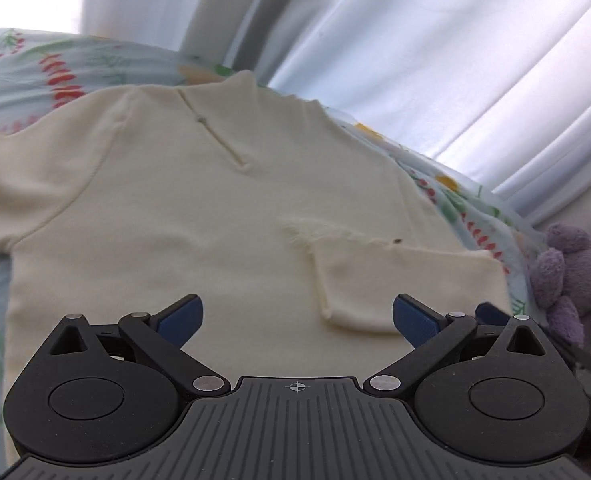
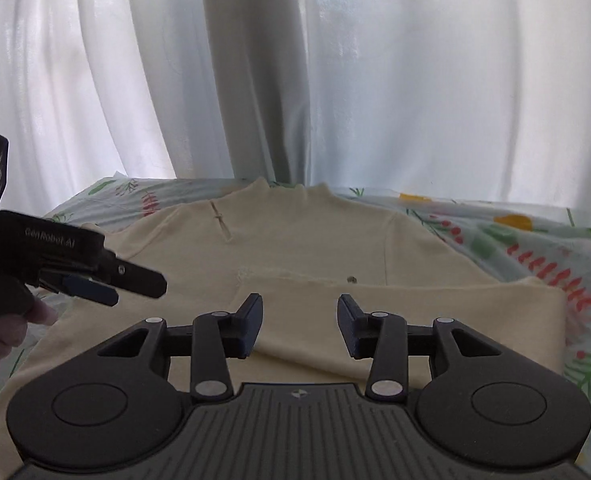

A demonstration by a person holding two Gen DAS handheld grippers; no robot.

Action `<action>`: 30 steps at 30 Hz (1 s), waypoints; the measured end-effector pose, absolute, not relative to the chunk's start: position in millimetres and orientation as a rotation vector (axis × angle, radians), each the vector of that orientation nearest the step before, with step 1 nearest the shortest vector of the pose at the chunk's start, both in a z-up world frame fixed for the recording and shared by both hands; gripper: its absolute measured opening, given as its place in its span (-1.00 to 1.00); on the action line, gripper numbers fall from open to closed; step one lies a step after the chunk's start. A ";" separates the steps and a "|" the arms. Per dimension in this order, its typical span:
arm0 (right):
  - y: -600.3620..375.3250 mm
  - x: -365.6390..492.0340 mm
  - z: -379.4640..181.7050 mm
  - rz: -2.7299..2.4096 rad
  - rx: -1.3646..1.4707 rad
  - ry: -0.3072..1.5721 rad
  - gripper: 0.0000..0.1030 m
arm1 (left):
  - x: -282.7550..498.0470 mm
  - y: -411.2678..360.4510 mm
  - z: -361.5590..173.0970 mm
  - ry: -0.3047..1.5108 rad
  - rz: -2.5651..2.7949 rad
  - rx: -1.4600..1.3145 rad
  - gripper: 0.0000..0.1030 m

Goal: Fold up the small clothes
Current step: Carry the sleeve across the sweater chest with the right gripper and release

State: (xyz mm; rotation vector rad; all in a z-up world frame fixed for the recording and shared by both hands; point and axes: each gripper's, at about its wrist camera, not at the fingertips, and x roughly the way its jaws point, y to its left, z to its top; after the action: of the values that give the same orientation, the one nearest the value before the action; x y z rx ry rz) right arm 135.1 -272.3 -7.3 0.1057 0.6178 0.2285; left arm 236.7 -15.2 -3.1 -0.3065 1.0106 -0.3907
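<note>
Cream top (image 1: 199,208) flat under left gripper (image 1: 297,316), wide apart, and right gripper (image 2: 299,326), part-open, both empty.

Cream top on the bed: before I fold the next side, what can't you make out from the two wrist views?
- cream top: the hem, left wrist view, hidden behind the left gripper.
- Its left sleeve: cut off by the left edge there.
- Same hem, right wrist view: covered by the right gripper.
- purple plush toy: cut by the right edge; its shape is unclear.
</note>
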 end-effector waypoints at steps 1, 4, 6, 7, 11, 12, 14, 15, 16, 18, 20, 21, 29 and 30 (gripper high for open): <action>-277.3 133.2 -10.5 0.209 0.127 0.632 -0.21 | 243.7 -20.6 -6.3 1.022 -0.404 -0.313 0.90; -291.3 120.9 -18.1 0.155 0.179 0.654 -0.21 | 265.3 -37.1 -23.4 1.103 -0.456 -0.340 0.42; -300.1 115.7 -23.0 0.130 0.215 0.662 -0.21 | 274.1 -44.3 -35.1 1.149 -0.484 -0.373 0.40; -303.6 113.3 -23.5 0.117 0.232 0.665 -0.21 | 277.3 -46.6 -38.6 1.154 -0.486 -0.387 0.36; -314.5 102.7 -24.4 0.079 0.278 0.662 -0.20 | 287.0 -50.0 -44.1 1.184 -0.509 -0.462 0.05; -317.1 103.4 -24.1 0.070 0.290 0.663 -0.20 | 288.6 -49.9 -45.7 1.202 -0.528 -0.488 0.00; -321.7 104.0 -22.8 0.060 0.313 0.663 -0.20 | 291.3 -56.4 -50.5 1.231 -0.547 -0.483 -0.22; -324.3 102.9 -23.6 0.056 0.324 0.662 -0.20 | 292.2 -60.3 -51.8 1.231 -0.551 -0.462 -0.35; -325.6 102.6 -24.3 0.052 0.331 0.661 -0.20 | 293.4 -63.6 -52.2 1.227 -0.547 -0.442 -0.65; -326.4 106.1 -24.0 0.046 0.339 0.664 -0.20 | 295.2 -66.6 -52.4 1.232 -0.541 -0.408 -0.88; -326.2 108.1 -24.4 0.044 0.340 0.672 -0.20 | 294.7 -64.8 -45.0 1.209 -0.538 -0.380 -0.89; -325.7 109.1 -23.8 0.043 0.340 0.672 -0.20 | 294.8 -63.1 -38.6 1.185 -0.536 -0.364 -0.89; -330.0 121.8 -21.2 0.034 0.372 0.673 -0.20 | 305.3 -4.5 10.4 0.951 -0.356 -0.226 -0.89; -331.8 124.5 -23.0 0.026 0.374 0.677 -0.20 | 308.3 4.4 9.6 0.949 -0.321 -0.212 -0.90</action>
State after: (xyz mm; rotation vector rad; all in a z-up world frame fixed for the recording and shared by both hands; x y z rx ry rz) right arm 124.5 -331.8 -23.0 0.3743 0.6775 0.0259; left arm 308.3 4.4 9.6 -0.2122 0.9491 -0.3211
